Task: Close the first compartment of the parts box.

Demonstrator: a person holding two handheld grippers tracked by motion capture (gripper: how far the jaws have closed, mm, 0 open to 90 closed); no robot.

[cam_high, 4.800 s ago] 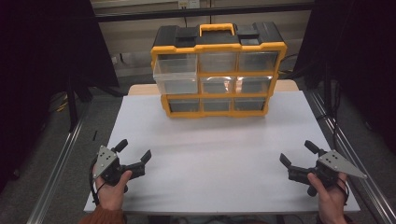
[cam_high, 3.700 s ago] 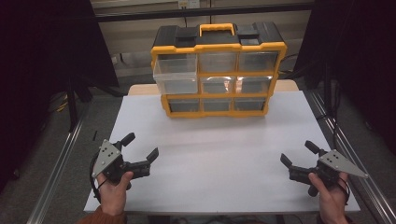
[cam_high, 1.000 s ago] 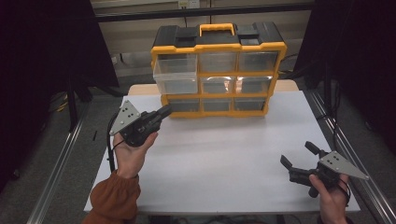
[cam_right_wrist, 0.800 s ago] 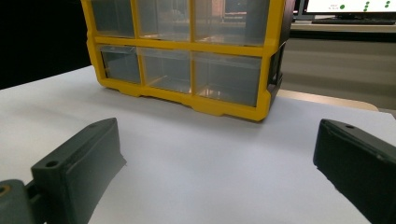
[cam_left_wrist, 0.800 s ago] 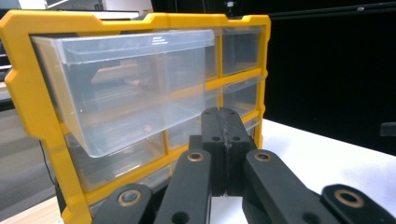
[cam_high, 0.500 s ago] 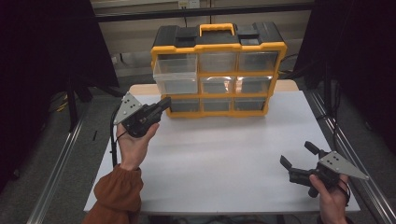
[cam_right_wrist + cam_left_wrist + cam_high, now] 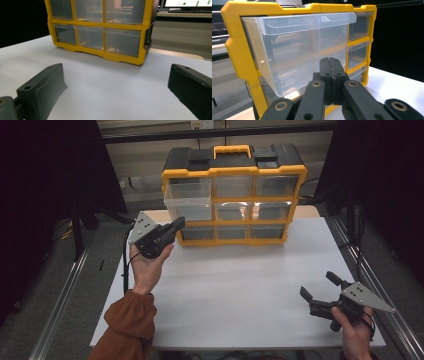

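A yellow and black organiser case (image 7: pixel 233 195) with clear drawers stands at the far side of the white table (image 7: pixel 240 280). Its upper left drawer (image 7: pixel 188 198) sticks out a little past the frame. My left gripper (image 7: pixel 179 224) is raised just left of the case's lower left corner, below that drawer, with its jaws shut and nothing between them. In the left gripper view the closed jaws (image 7: pixel 331 65) point at the protruding drawer (image 7: pixel 299 50). My right gripper (image 7: pixel 318 286) rests open near the table's front right edge, facing the case (image 7: pixel 100 27).
A black handle section and yellow carry handle (image 7: pixel 232 151) top the case. Metal rails (image 7: pixel 65 310) run along both sides of the table, with dark curtains beyond. The table's middle is bare white surface.
My left gripper rose from the table's front left, travelled forward toward the case's left side and went from open to shut. The right gripper stayed put.
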